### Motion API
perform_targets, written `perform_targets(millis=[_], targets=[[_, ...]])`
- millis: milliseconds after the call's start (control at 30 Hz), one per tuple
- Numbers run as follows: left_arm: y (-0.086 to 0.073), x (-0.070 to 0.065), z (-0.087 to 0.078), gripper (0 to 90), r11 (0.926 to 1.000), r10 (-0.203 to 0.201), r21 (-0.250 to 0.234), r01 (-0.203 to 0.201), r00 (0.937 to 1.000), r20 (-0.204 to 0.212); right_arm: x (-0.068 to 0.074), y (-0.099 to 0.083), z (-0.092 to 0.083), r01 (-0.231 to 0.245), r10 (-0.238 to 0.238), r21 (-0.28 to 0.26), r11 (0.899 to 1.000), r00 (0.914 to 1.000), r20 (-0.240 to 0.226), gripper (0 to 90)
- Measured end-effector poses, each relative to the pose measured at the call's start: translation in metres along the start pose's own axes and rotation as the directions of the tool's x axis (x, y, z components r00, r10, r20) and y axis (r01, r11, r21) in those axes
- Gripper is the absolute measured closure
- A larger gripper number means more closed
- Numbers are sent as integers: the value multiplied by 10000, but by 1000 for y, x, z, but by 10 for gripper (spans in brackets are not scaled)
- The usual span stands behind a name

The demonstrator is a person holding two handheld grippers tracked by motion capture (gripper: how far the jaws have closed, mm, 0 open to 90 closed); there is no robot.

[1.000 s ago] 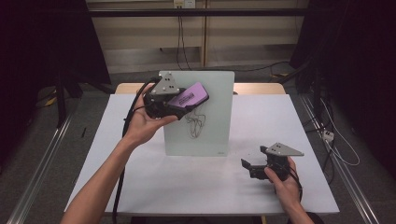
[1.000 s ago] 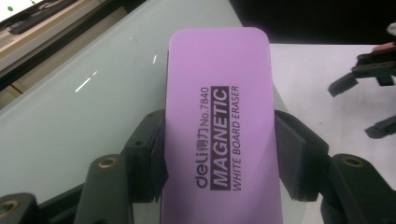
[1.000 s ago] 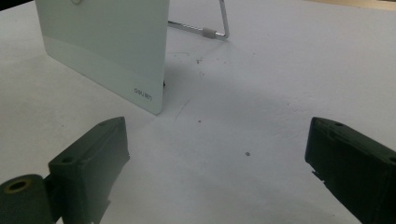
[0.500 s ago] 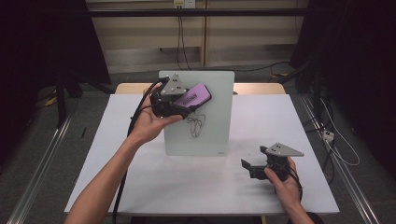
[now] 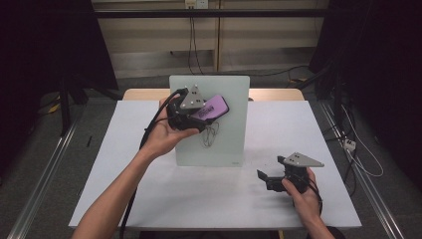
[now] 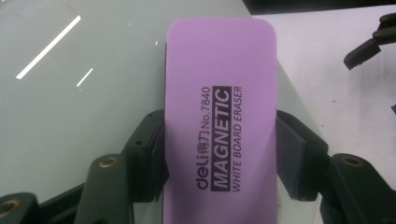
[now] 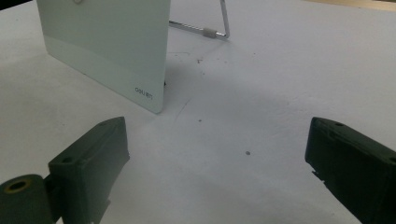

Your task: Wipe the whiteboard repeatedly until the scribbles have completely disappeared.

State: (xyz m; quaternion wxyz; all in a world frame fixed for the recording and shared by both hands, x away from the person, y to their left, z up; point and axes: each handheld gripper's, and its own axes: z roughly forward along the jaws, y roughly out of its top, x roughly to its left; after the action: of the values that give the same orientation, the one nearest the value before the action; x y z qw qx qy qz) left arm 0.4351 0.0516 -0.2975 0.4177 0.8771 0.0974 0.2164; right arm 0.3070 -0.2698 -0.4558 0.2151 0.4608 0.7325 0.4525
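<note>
The left gripper clamps a purple eraser by its two long sides and holds it on the upright whiteboard, near its top edge; scribbles seem to lie just under it. At 4 o'clock from the board, the right gripper rests on the table, jaws wide apart and empty

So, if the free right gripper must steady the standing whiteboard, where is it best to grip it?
Probably the whiteboard's bare right edge, approached from the right: it is thin, upright and nearest the open right gripper, while the left gripper presses the eraser on the face.
</note>
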Motion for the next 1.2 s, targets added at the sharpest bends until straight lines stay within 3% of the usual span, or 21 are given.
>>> perform_targets(millis=[167, 300, 533, 700, 833, 1033, 1133, 1200], targets=[[-4, -6, 6, 413, 10000, -87, 43, 86, 9998, 156, 0, 0, 0, 19, -19, -11, 10000, 10000, -3, 59], [-5, -13, 11, 413, 9992, 200, 337, -207, 9995, 230, 0, 0, 0, 46, -46, 90, 9999, 10000, 5, 58], [-13, -21, 19, 413, 9982, 223, 546, -255, 9980, 591, 0, 0, 0, 40, -40, 62, 10000, 10000, 19, 58], [-12, -18, 17, 414, 9974, 180, 689, -234, 9969, 770, 0, 0, 0, 63, -63, 70, 10000, 10000, -2, 58], [-9, -13, 11, 413, 9982, 134, 570, -162, 9987, 485, 0, 0, 0, 45, -45, 58, 10000, 10000, -2, 59], [-5, 5, -8, 413, 9998, -47, 216, 49, 10000, -77, 0, 0, 0, 49, -49, 77, 10000, 10000, -13, 58], [-7, 11, -14, 413, 9995, -322, 0, 322, 9993, -206, 0, 0, 1, 18, -18, 70, 10000, 10000, 13, 59], [-8, 12, -15, 413, 9996, -274, 45, 275, 9994, -223, 0, 0, 1, 20, -20, 70, 10000, 10000, 7, 58]])
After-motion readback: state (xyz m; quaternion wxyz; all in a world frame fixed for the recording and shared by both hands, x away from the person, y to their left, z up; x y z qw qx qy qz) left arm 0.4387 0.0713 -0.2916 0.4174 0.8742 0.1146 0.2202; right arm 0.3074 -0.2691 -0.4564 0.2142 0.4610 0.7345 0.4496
